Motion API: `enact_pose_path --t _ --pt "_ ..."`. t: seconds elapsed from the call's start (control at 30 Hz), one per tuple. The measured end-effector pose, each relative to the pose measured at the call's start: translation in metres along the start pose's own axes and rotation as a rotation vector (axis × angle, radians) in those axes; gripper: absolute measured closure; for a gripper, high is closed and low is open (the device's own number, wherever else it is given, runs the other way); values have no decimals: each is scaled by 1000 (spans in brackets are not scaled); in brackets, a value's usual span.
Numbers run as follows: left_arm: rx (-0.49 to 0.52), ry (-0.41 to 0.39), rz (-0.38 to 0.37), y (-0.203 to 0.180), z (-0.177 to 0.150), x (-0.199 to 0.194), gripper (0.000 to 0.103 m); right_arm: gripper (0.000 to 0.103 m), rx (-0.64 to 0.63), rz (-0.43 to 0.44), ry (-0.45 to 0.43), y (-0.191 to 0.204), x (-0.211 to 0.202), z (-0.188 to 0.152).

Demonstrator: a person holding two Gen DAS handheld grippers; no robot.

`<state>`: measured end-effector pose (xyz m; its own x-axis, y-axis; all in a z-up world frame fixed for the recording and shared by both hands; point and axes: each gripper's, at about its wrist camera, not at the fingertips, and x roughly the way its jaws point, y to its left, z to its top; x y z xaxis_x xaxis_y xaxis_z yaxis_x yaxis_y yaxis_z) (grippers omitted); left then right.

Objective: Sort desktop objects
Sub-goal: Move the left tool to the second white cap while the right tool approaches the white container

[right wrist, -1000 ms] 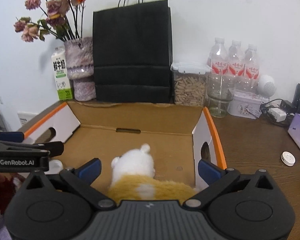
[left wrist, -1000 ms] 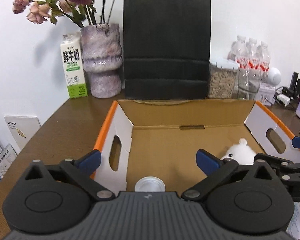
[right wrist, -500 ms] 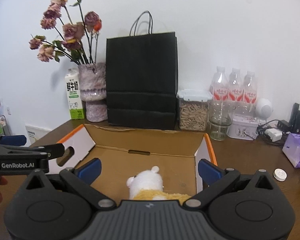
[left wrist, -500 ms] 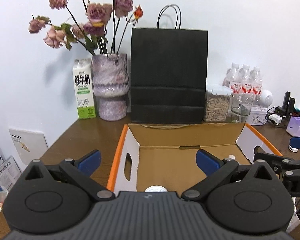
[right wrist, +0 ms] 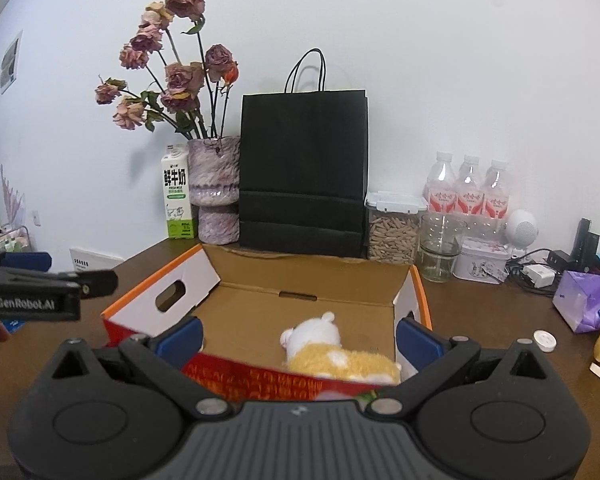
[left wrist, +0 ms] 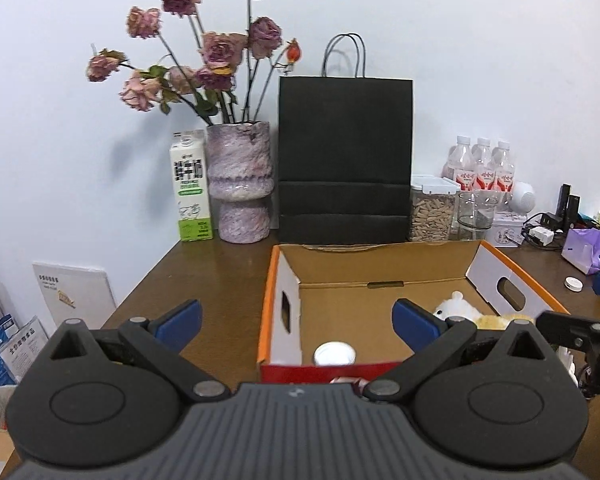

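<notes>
An open cardboard box with orange rims sits on the brown desk; it also shows in the right wrist view. Inside lie a white-and-yellow plush toy, also seen in the left wrist view, and a white round cap. My left gripper is open and empty, held above the box's near left corner. My right gripper is open and empty, held above the box's near edge, with the plush between and beyond its fingers.
Behind the box stand a black paper bag, a vase of dried roses, a milk carton, a jar of seeds, a glass jar and water bottles. A purple tissue pack, a white disc and cables lie right.
Both grippers have pulled back and up from the box. The plush and white cap stay inside it. The box's red near wall has come into view.
</notes>
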<state>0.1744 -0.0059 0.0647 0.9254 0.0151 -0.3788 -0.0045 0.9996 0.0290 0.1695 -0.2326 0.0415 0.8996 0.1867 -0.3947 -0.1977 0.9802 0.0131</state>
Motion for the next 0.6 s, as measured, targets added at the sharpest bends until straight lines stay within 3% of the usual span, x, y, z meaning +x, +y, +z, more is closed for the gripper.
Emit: enact_pose_path --t 0.23,0.6 --pt "-13 0 39 19 -20 -23 0 0 14 -5 20 -1 -27 -27" --pt "-41 54 85 51 -62 -43 0 0 33 -40 124 -11 -43 -79"
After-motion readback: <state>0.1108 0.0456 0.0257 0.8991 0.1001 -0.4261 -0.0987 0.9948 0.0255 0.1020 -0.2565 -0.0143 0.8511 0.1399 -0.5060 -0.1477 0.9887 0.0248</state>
